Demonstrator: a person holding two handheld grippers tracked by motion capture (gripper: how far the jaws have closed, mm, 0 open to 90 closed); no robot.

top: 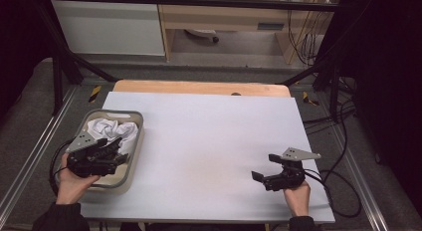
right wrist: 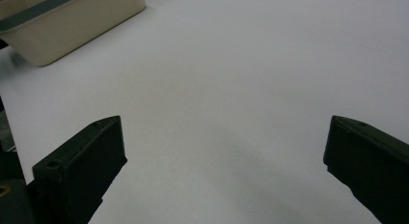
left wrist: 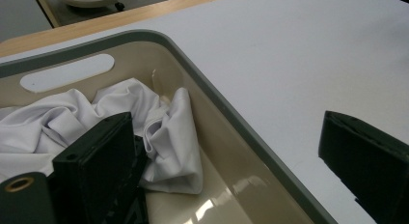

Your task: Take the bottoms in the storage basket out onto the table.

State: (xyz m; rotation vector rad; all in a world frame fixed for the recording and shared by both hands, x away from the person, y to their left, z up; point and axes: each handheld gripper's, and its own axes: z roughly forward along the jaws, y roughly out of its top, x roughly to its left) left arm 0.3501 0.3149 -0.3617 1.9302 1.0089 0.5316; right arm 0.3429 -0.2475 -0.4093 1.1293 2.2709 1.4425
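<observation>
A beige bin with a grey rim [top: 114, 113] stands at the left of the white table [top: 209, 136]. A crumpled white cloth [top: 112, 129] lies inside it. My left gripper [top: 115, 150] hovers over the bin's near right part and is open. In the left gripper view the cloth [left wrist: 159, 122] lies bunched against the left jaw inside the bin, while the right jaw hangs outside the bin's rim [left wrist: 231, 113], so the left gripper [left wrist: 226, 161] straddles that wall. My right gripper [top: 263, 166] is open above bare table at the front right, with nothing between its jaws [right wrist: 222, 161].
A wooden strip [top: 199, 86] shows past the table's far edge. Black frame bars and cables [top: 343, 156] run along the right side. The bin's corner [right wrist: 72, 26] sits at the upper left of the right gripper view.
</observation>
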